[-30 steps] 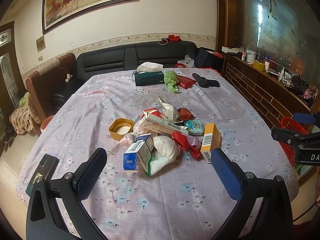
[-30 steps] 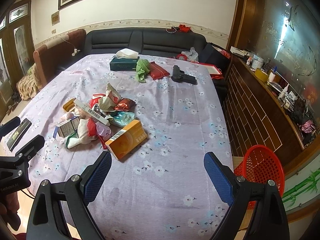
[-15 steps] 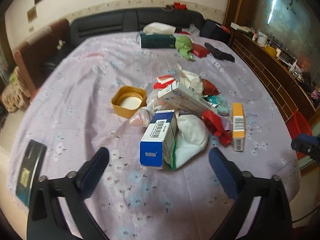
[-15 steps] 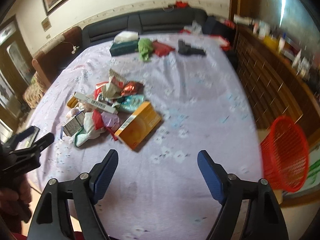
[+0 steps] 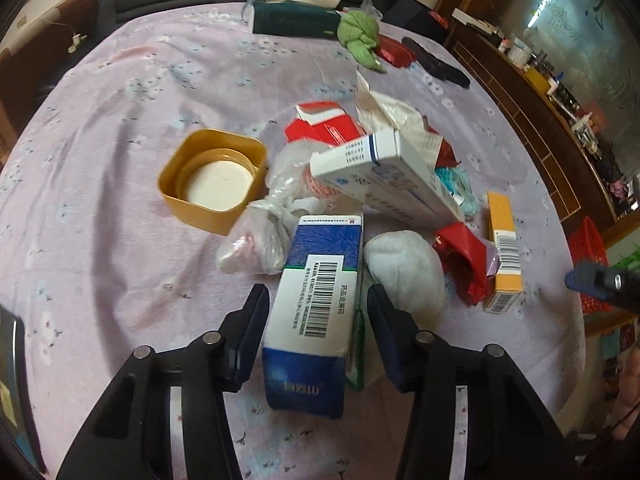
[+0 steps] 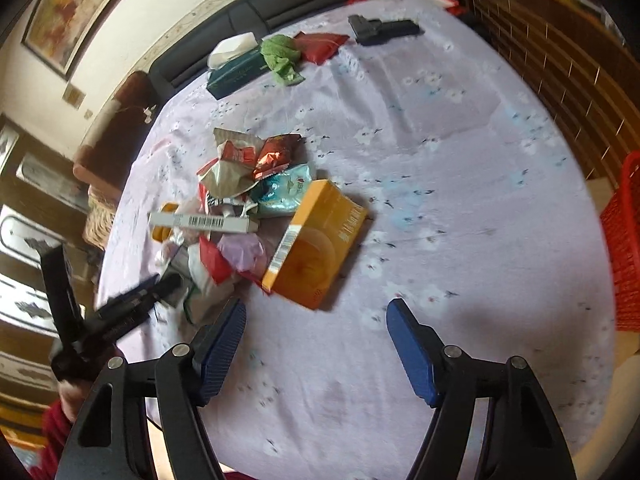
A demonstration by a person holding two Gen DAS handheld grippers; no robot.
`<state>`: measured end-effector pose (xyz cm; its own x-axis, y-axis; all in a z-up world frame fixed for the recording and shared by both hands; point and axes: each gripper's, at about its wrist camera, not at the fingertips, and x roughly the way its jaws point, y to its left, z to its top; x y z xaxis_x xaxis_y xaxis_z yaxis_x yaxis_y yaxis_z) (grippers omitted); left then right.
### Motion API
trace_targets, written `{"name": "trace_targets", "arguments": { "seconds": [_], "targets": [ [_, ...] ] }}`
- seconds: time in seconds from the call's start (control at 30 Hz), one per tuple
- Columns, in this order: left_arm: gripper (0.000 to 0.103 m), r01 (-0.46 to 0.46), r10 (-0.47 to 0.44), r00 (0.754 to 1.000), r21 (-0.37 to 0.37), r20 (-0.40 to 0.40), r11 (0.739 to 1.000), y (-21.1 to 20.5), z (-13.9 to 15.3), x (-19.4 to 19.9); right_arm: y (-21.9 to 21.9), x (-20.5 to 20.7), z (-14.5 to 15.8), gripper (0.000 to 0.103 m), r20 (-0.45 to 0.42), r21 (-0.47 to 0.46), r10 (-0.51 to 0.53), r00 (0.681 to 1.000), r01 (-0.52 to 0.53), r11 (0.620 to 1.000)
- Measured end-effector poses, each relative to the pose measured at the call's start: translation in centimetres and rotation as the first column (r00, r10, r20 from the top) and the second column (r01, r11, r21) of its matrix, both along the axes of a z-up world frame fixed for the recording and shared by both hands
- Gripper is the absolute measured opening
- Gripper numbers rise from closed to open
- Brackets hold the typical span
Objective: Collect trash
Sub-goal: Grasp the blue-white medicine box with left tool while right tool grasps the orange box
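Note:
A heap of trash lies mid-table. My left gripper (image 5: 316,300) straddles a blue-and-white box (image 5: 316,296), its jaws narrowed beside the box with small gaps showing on each side. Around the box lie a white wad (image 5: 404,272), a clear plastic bag (image 5: 260,236), a long white box (image 5: 384,176), red wrappers (image 5: 464,260) and an orange box (image 5: 502,248). My right gripper (image 6: 316,320) is open and empty just in front of the orange box (image 6: 316,240). The left gripper (image 6: 132,304) shows at the heap's left.
A yellow lid (image 5: 214,180) lies left of the heap. A tissue box (image 5: 296,16), green cloth (image 5: 360,36) and black pistol-shaped object (image 6: 380,28) lie at the far end. A red basket (image 6: 624,248) stands off the table's right edge. A dark phone (image 5: 10,380) lies near left.
My left gripper has moved down and forward to the heap and narrowed around the blue-and-white box. My right gripper has moved closer to the orange box, still open.

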<state>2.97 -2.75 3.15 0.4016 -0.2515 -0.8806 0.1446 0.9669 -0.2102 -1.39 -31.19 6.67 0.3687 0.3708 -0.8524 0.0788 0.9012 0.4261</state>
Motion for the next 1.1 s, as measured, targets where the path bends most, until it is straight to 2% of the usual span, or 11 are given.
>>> {"name": "trace_targets", "arguments": {
  "seconds": [0.03, 0.1, 0.33, 0.5, 0.6, 0.67, 0.87, 0.9, 0.93, 0.97, 1.1],
  "targets": [
    [0.034, 0.006, -0.006, 1.000, -0.001, -0.001, 1.000, -0.1, -0.2, 0.0, 0.1, 0.6, -0.3, 0.077, -0.012, 0.021, -0.014, 1.000, 0.015, 1.000],
    [0.033, 0.016, -0.016, 1.000, 0.002, 0.000, 1.000, -0.4, -0.3, -0.1, 0.5, 1.6, -0.8, 0.077, -0.021, 0.036, -0.027, 0.999, 0.028, 0.999],
    [0.033, 0.031, -0.037, 0.993, 0.059, 0.110, 0.998, -0.7, 2.0, -2.3, 1.6, 4.3, -3.7, 0.077, -0.094, 0.061, -0.086, 0.992, 0.092, 0.994],
    [0.033, 0.015, -0.052, 0.975, 0.171, 0.217, 0.985, -1.4, 4.4, -4.3, 2.8, 5.2, -4.8, 0.077, -0.111, 0.048, -0.085, 0.990, 0.091, 0.995],
    [0.033, 0.009, -0.064, 0.965, 0.213, 0.254, 0.977, -1.7, 5.4, -5.0, 3.2, 5.4, -5.0, 0.071, -0.106, 0.043, -0.086, 0.991, 0.091, 0.995],
    [0.033, 0.000, -0.065, 0.961, 0.235, 0.269, 0.972, -1.7, 5.8, -5.2, 3.2, 5.4, -5.0, 0.057, -0.099, 0.032, -0.087, 0.991, 0.090, 0.995],
    [0.033, -0.033, -0.068, 0.946, 0.300, 0.317, 0.953, -1.9, 6.9, -5.7, 3.4, 4.8, -4.5, 0.055, -0.076, -0.016, -0.075, 0.994, 0.074, 0.997],
    [0.033, -0.037, -0.066, 0.945, 0.305, 0.320, 0.952, -2.0, 7.0, -5.7, 3.3, 4.5, -4.3, 0.050, -0.065, -0.016, -0.072, 0.995, 0.071, 0.997],
    [0.033, -0.039, -0.065, 0.945, 0.308, 0.321, 0.951, -2.0, 7.0, -5.6, 3.2, 4.2, -3.9, 0.037, -0.050, -0.021, -0.068, 0.996, 0.067, 0.998],
    [0.033, -0.038, -0.066, 0.945, 0.308, 0.321, 0.951, -2.1, 7.0, -5.6, 3.3, 4.0, -3.4, 0.031, -0.032, -0.042, -0.062, 0.998, 0.061, 0.997],
    [0.033, -0.038, -0.078, 0.940, 0.327, 0.333, 0.944, -2.6, 7.2, -5.8, 3.2, 3.2, -2.7, 0.028, -0.014, -0.074, -0.044, 0.999, 0.043, 0.996]
  ]
}}
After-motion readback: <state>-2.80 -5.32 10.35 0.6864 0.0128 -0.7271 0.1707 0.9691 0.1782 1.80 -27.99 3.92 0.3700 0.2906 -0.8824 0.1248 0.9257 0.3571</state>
